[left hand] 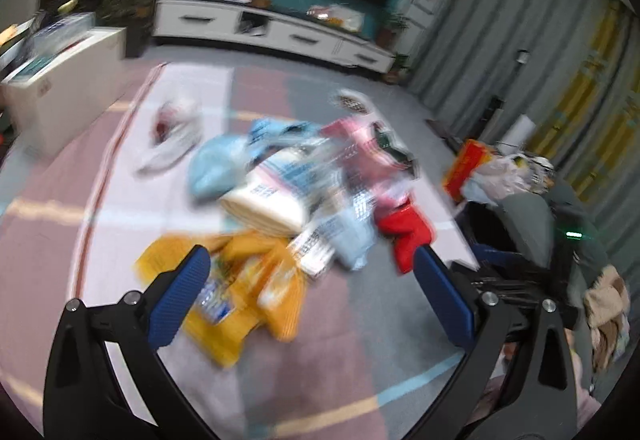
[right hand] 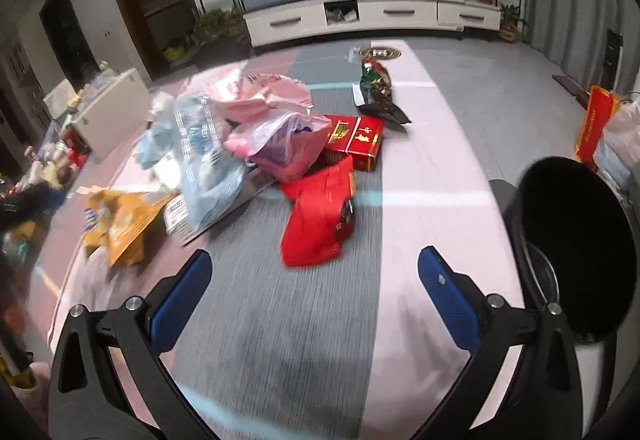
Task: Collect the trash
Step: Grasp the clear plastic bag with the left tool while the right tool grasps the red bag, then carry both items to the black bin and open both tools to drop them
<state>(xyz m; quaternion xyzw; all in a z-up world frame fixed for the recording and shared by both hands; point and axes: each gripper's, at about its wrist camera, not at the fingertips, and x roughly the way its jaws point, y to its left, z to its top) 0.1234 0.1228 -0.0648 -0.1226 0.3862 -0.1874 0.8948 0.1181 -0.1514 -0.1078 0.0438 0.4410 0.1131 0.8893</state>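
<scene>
Right tool (right hand: 314,292) wide open, empty, hovering low over striped mat (right hand: 280,320). Red packet (right hand: 316,220) lies dead ahead between its 2 fingers, just beyond tips, long axis running away from tool. Black bin (right hand: 576,240) just right of it. Left tool (left hand: 312,296) also wide open, empty, nearer yellow packet (left hand: 240,292) at its left finger; view blurred. Judgement: right tool better placed for red packet.
</scene>
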